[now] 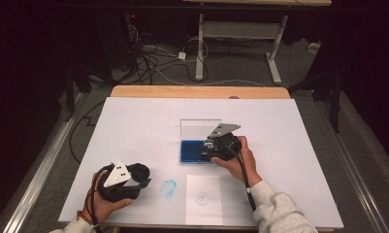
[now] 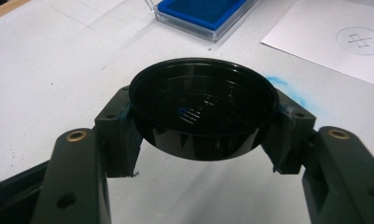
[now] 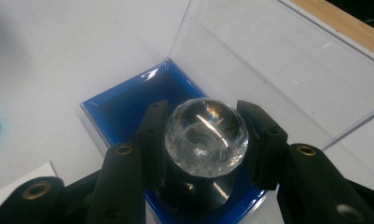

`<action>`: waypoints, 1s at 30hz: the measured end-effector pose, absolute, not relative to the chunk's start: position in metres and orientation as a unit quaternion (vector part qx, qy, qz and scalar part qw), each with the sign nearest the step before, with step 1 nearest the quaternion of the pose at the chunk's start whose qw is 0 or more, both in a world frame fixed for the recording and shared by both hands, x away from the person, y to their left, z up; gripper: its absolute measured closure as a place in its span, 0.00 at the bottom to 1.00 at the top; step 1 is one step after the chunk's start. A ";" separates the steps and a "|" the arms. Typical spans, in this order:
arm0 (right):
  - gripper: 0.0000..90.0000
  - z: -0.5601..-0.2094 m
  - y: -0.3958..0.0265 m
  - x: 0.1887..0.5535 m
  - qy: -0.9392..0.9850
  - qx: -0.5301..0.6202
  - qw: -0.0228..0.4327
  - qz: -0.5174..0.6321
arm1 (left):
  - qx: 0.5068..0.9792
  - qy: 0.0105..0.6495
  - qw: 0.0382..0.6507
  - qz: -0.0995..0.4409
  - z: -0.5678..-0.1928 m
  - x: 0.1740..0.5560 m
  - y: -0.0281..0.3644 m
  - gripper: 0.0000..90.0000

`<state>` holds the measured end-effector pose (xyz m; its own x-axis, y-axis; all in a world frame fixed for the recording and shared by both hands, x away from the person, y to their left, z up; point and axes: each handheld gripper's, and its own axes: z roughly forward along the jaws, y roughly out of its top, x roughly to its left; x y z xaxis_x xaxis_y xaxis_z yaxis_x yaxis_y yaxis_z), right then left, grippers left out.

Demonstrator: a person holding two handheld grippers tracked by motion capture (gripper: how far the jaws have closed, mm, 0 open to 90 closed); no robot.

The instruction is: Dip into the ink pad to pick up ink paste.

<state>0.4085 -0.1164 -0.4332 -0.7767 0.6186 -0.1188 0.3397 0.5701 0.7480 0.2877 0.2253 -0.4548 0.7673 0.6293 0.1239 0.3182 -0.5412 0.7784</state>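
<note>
**A:** Which way is the crystal facing on my right side?

**B:** I see the faceted crystal ball (image 3: 206, 138) with its flat top facet turned up toward the right gripper's camera, sitting on a round black base (image 3: 194, 193). It's round, so no long axis to speak of. It hangs over the blue-lined box (image 3: 124, 105), whose clear lid (image 3: 287, 70) stands upright at the far edge.

**A:** And the jaws?

**B:** The right gripper (image 1: 220, 144) has its jaws clamped on the ball's two sides. My left gripper (image 1: 125, 182), near-left on the worktop (image 1: 134, 126), has its jaws clamped on a black round dish (image 2: 203, 109), open side up and tilted toward the camera.

**A:** Anything unclear?

**B:** The ball covers most of the base, so I can't tell whether it touches the lining.
</note>
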 end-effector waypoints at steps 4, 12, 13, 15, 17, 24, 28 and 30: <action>0.64 -0.433 -0.118 0.409 0.865 0.278 0.193 0.371 | 0.855 0.277 0.391 0.197 -0.455 0.288 0.226 0.41; 0.64 -0.437 -0.118 0.409 0.861 0.279 0.197 0.377 | 0.856 0.276 0.390 0.200 -0.454 0.287 0.225 0.41; 0.64 -0.438 -0.118 0.408 0.862 0.275 0.201 0.376 | 0.856 0.275 0.390 0.200 -0.454 0.287 0.224 0.41; 0.64 -0.439 -0.118 0.407 0.859 0.279 0.206 0.377 | 0.856 0.275 0.389 0.201 -0.454 0.287 0.224 0.41; 0.64 -0.439 -0.119 0.408 0.858 0.278 0.206 0.379 | 0.856 0.273 0.389 0.202 -0.454 0.286 0.224 0.41; 0.64 -0.440 -0.116 0.405 0.859 0.276 0.221 0.371 | 0.856 0.272 0.390 0.202 -0.454 0.286 0.224 0.41; 0.64 -0.442 -0.114 0.404 0.855 0.274 0.233 0.374 | 0.857 0.272 0.390 0.198 -0.454 0.286 0.223 0.41; 0.64 -0.443 -0.117 0.406 0.853 0.277 0.228 0.379 | 0.858 0.268 0.390 0.199 -0.454 0.286 0.221 0.41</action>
